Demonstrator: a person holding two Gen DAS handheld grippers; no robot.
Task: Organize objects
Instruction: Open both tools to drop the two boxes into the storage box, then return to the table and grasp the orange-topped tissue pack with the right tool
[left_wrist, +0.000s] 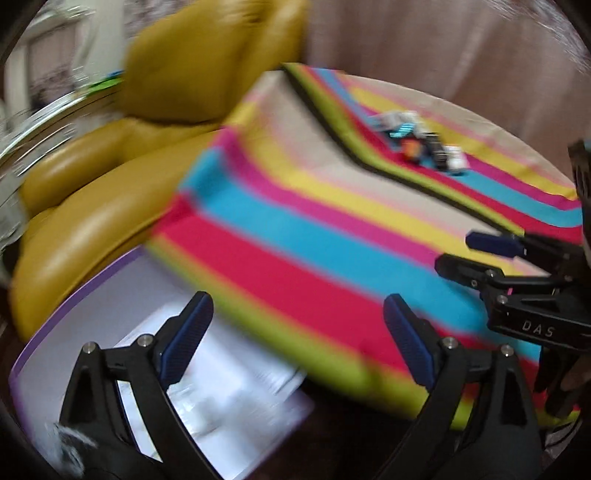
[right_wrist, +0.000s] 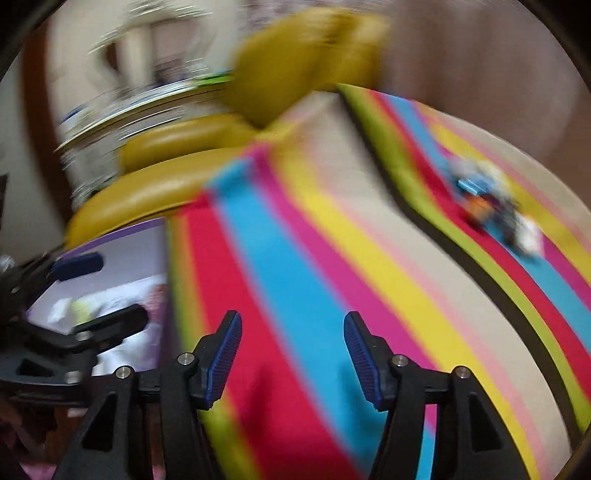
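Both views are blurred. A small heap of mixed objects (left_wrist: 421, 142) (right_wrist: 491, 199), white, blue, orange and black, lies far off on a brightly striped cloth (left_wrist: 295, 229) (right_wrist: 314, 240). My left gripper (left_wrist: 297, 297) stands wide open over the cloth's near edge, with nothing between its blue pads. It also shows at the left of the right wrist view (right_wrist: 122, 286). My right gripper (right_wrist: 292, 314) is open above the red and blue stripes, empty too. In the left wrist view the right gripper (left_wrist: 454, 250) comes in from the right edge.
A mustard leather sofa (left_wrist: 110, 184) (right_wrist: 177, 173) stands to the left of the striped cloth. A white board with a purple edge (left_wrist: 74, 295) (right_wrist: 110, 236) lies at the lower left with printed paper (left_wrist: 229, 387) on it. A pinkish curtain (left_wrist: 443, 44) hangs behind.
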